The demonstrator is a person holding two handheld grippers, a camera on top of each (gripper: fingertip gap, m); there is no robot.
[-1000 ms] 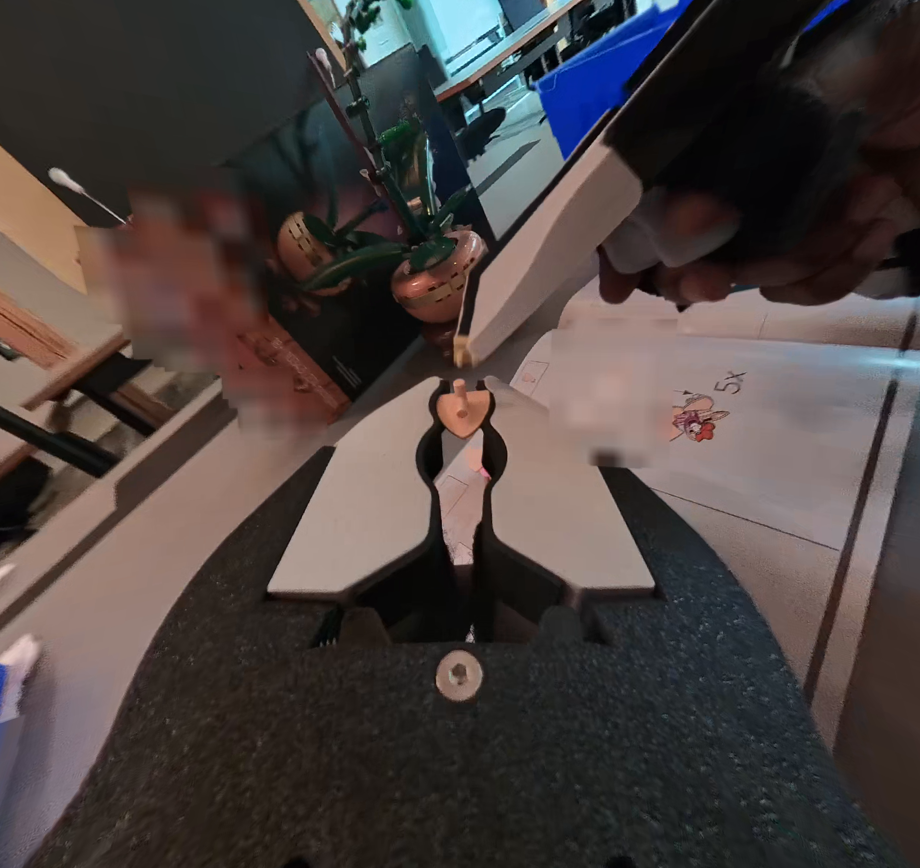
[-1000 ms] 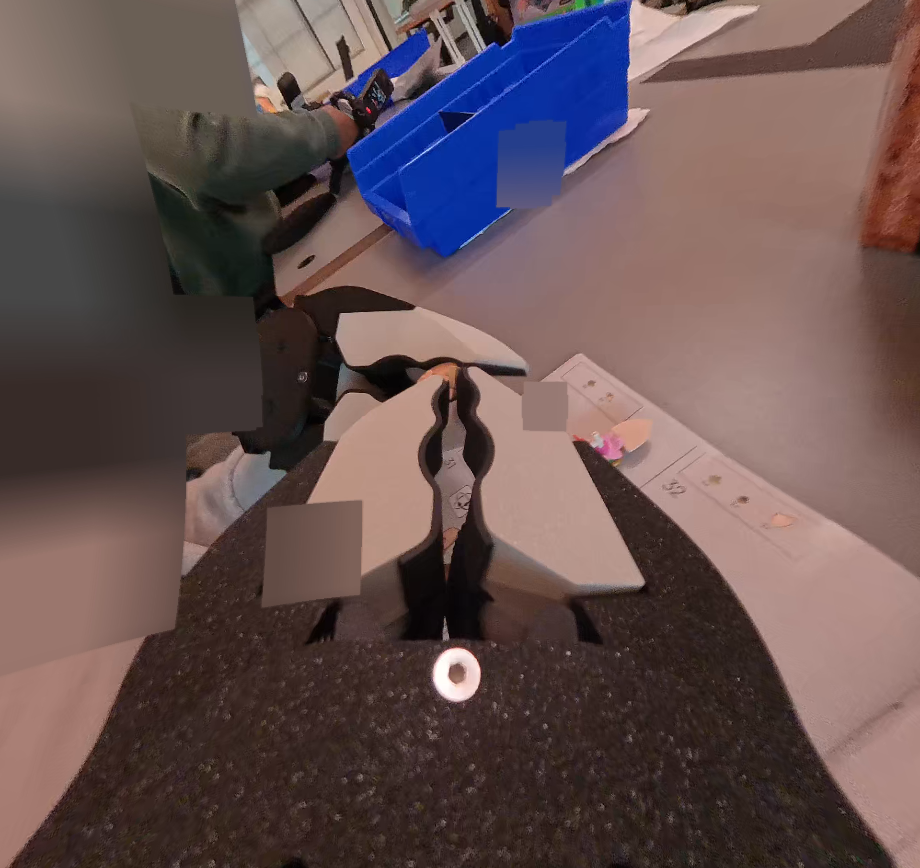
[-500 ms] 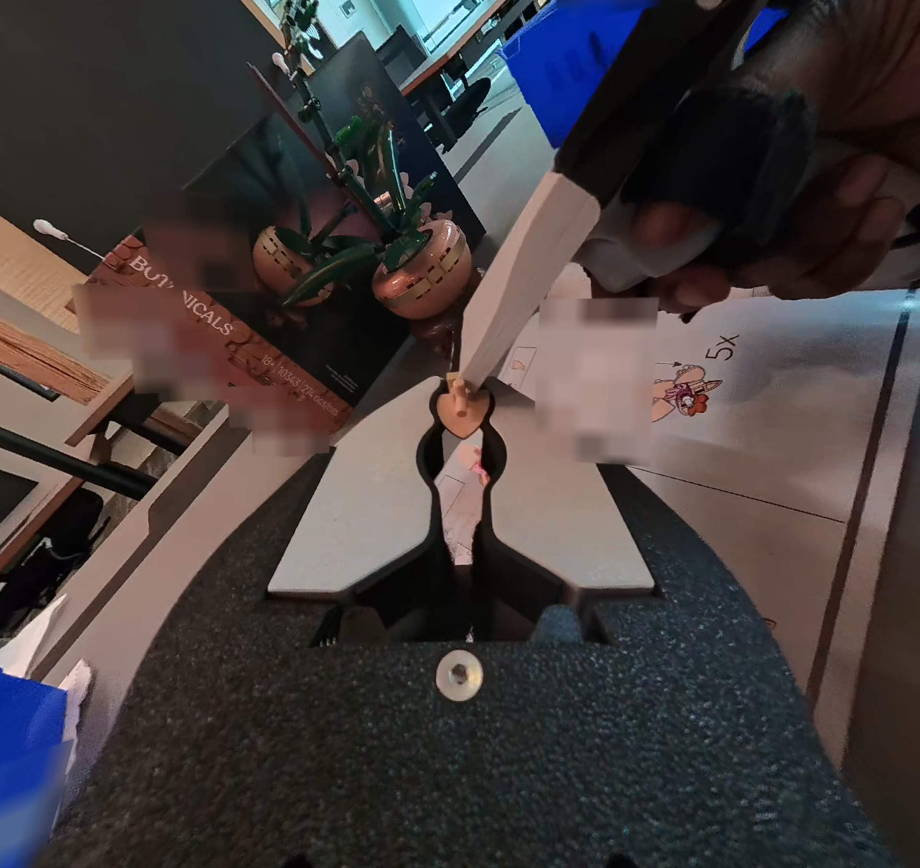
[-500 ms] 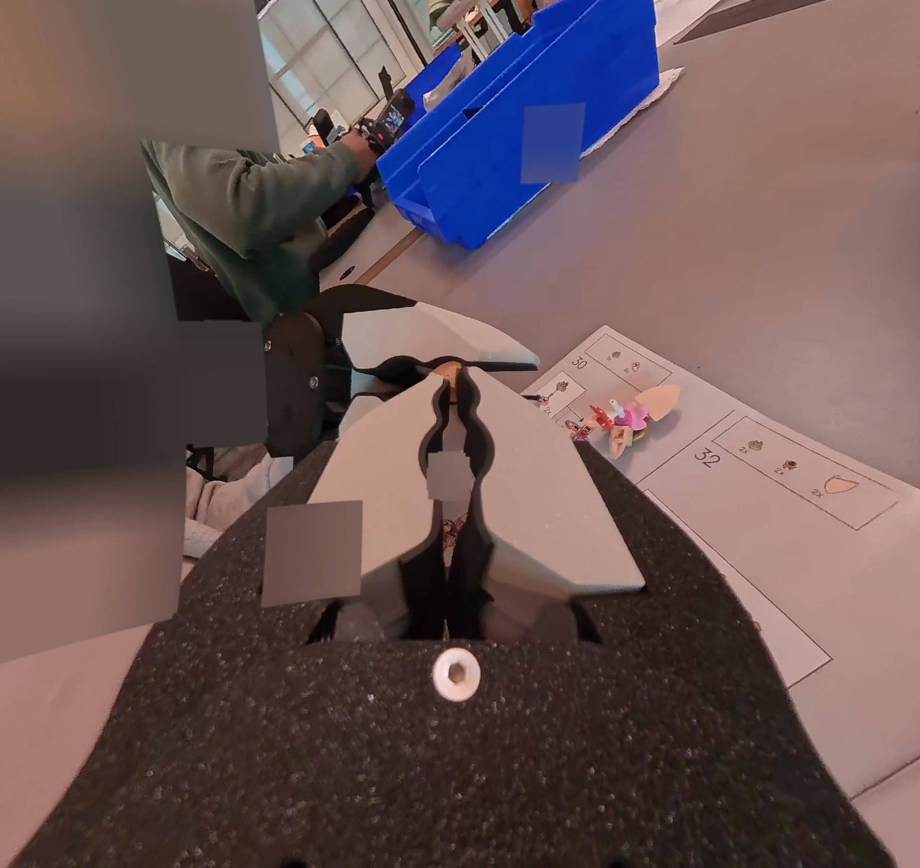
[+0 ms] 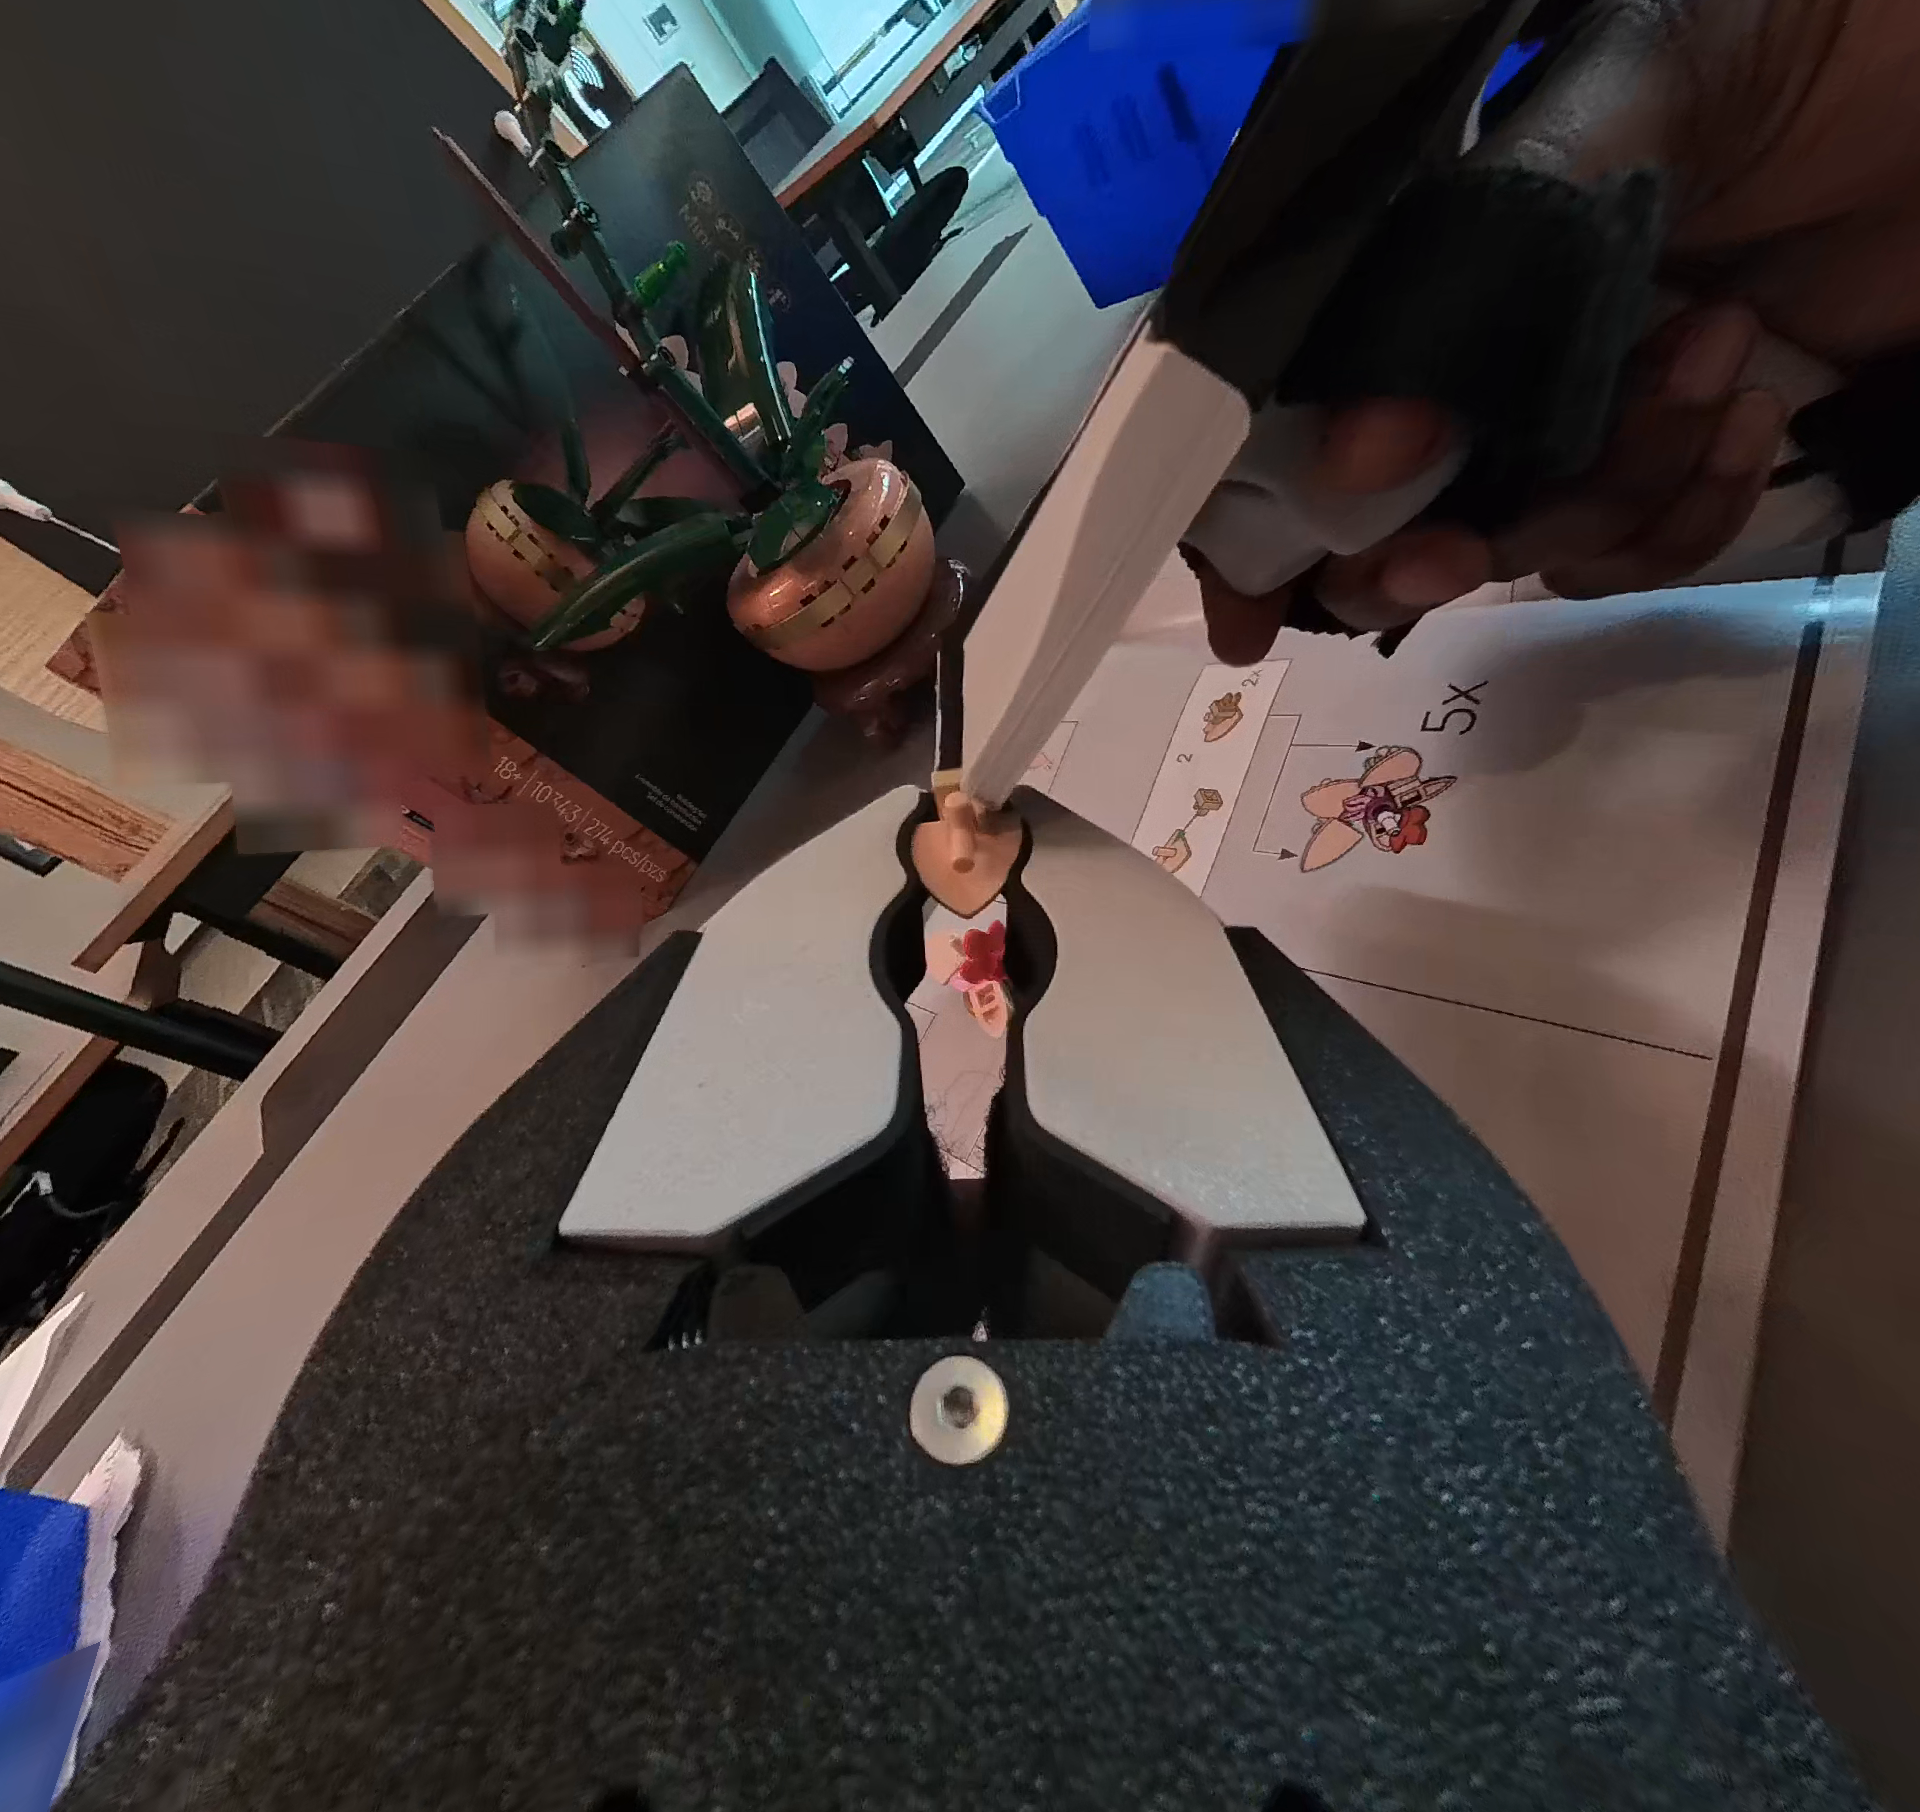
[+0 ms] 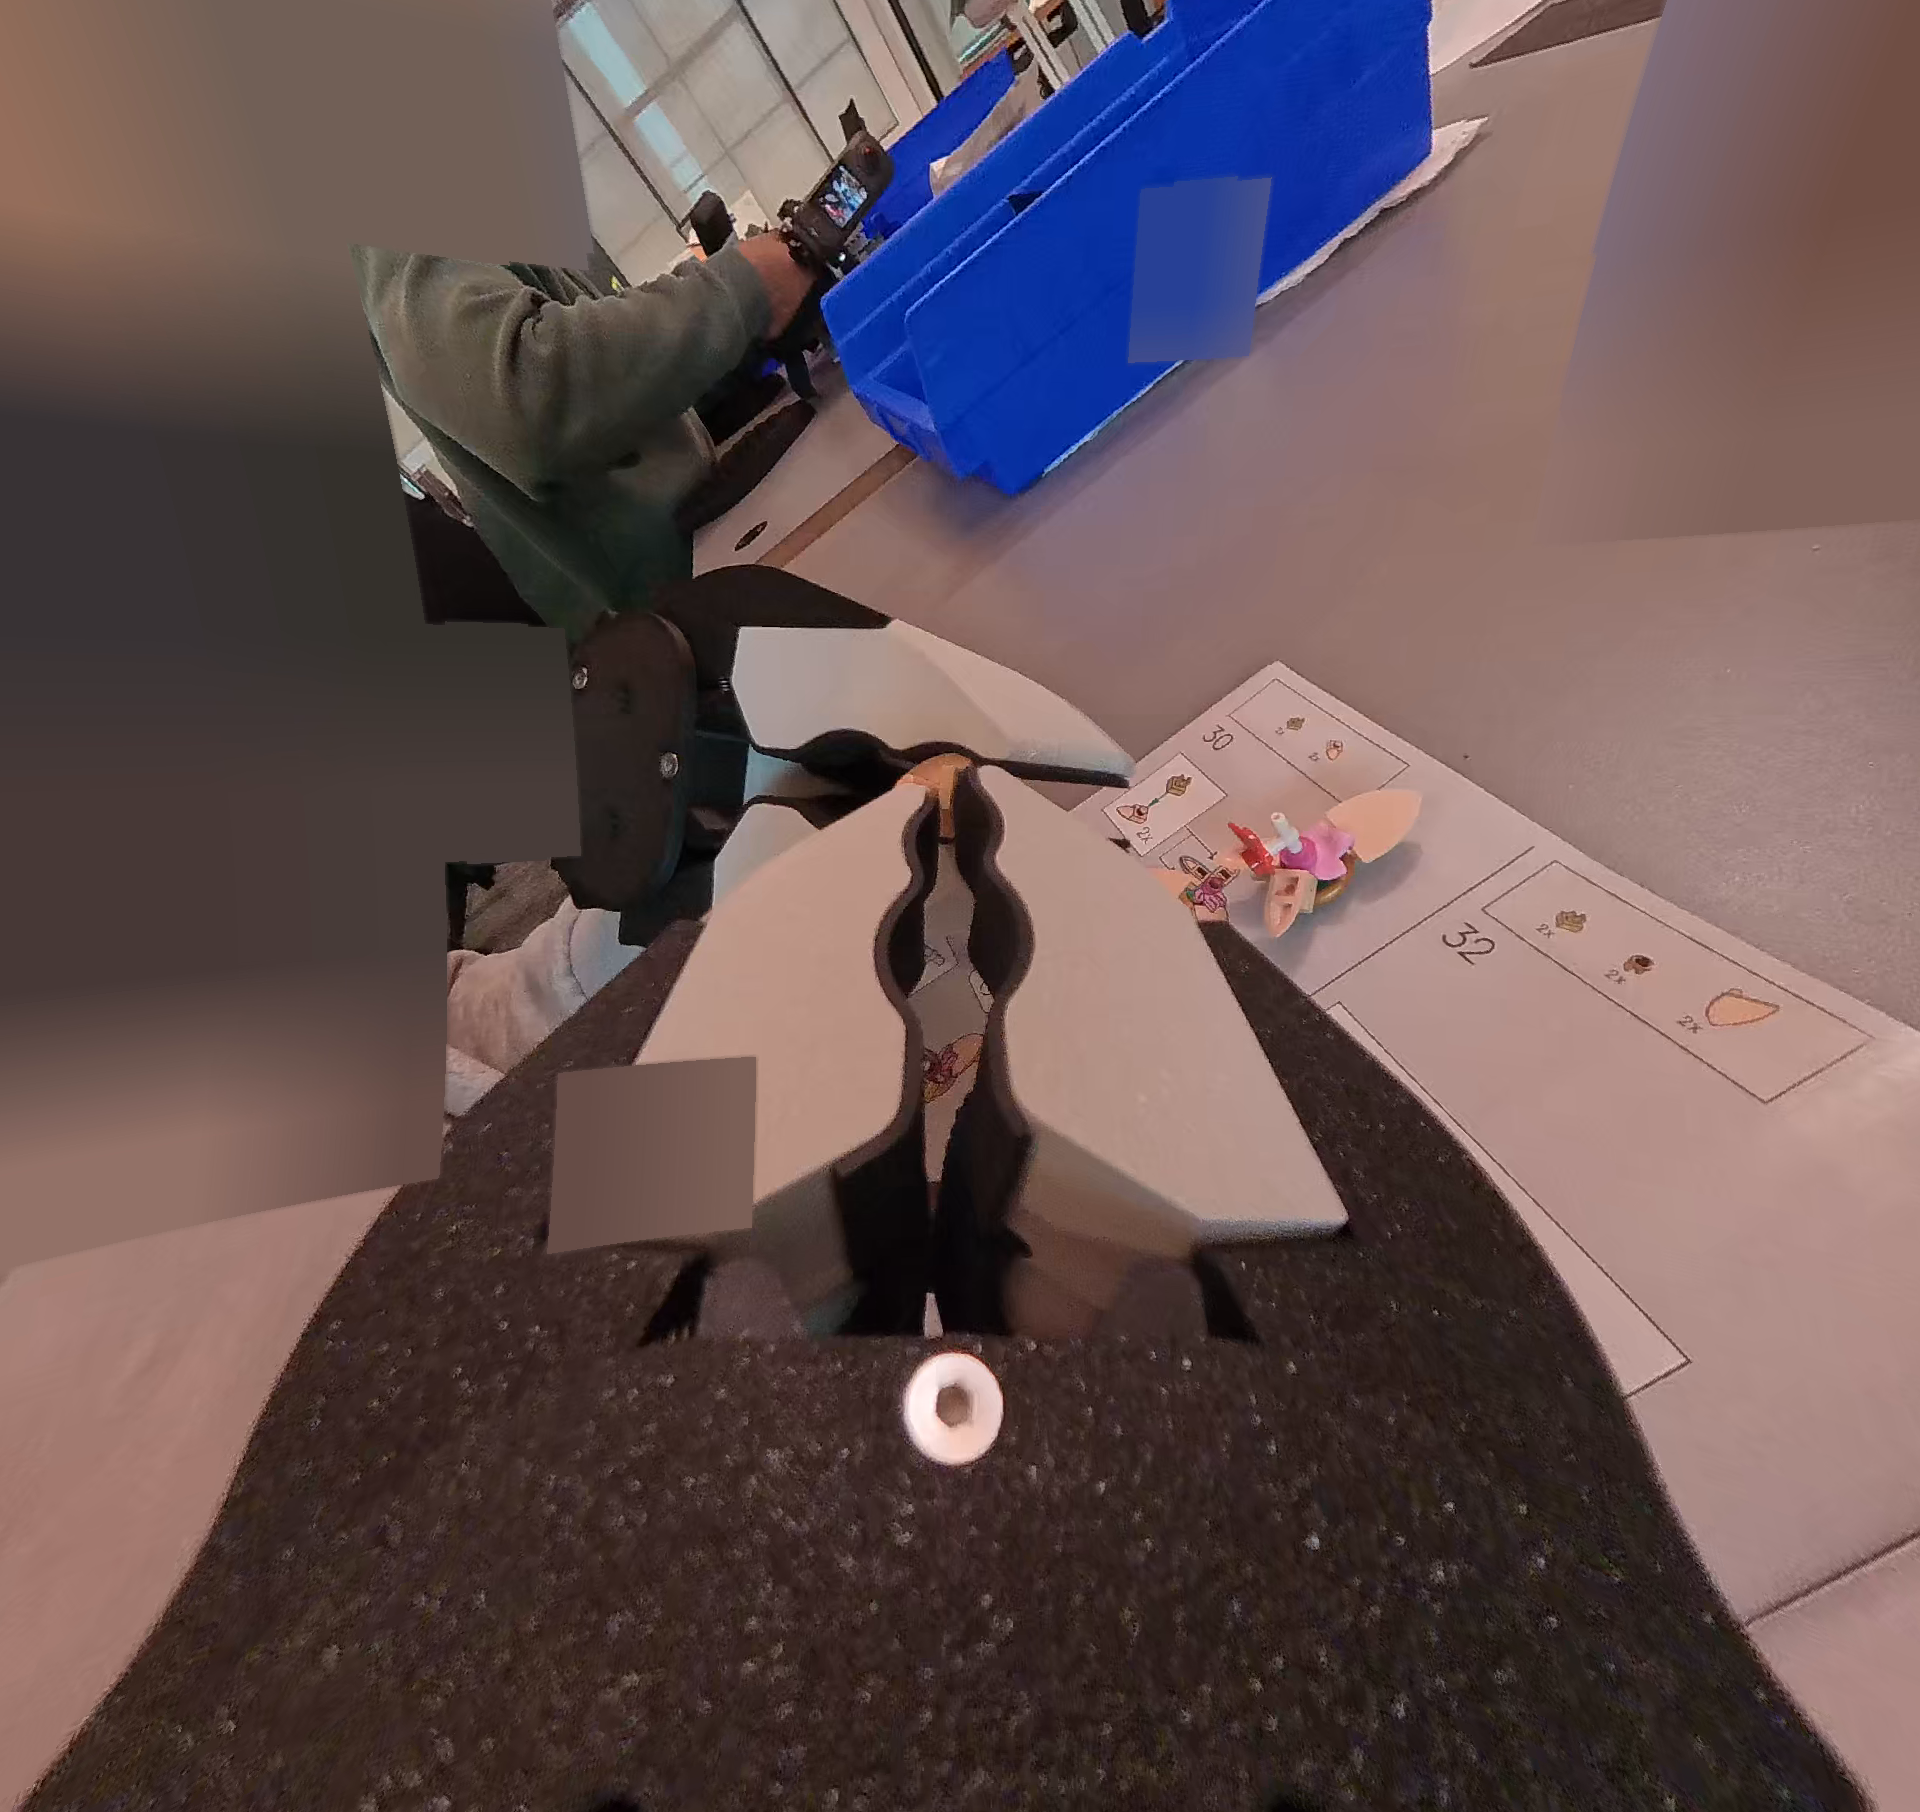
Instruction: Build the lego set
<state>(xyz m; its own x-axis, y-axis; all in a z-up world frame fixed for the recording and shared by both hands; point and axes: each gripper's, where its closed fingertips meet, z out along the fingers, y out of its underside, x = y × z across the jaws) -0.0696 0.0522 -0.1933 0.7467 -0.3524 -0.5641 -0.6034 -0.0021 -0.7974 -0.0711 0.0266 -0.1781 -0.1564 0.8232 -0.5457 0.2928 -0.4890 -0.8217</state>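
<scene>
In the left wrist view my left gripper (image 5: 961, 817) is shut on a tan petal piece (image 5: 961, 869) whose peg points up. My right gripper (image 5: 971, 783) comes down from the upper right, shut on a small tan piece (image 5: 943, 783) that touches the peg. In the right wrist view my right gripper (image 6: 951, 796) is closed, its tips against the left gripper (image 6: 1117, 770); the tan piece (image 6: 940, 777) shows between them. A partly built pink, red and tan flower (image 6: 1309, 853) lies on the instruction sheet (image 6: 1558, 983). The flower also shows through the left gripper's gap (image 5: 977, 962).
A built brick orchid in a pink pot (image 5: 831, 557) stands before the set's dark box (image 5: 665, 474), far left of the sheet (image 5: 1507, 879). A blue bin (image 6: 1091, 308) sits far across the grey table. A person in a green sleeve (image 6: 561, 380) is beyond it.
My right gripper has come down and left until its small piece meets the petal's peg. The left gripper still holds the petal. The flower on the sheet has come into the right view.
</scene>
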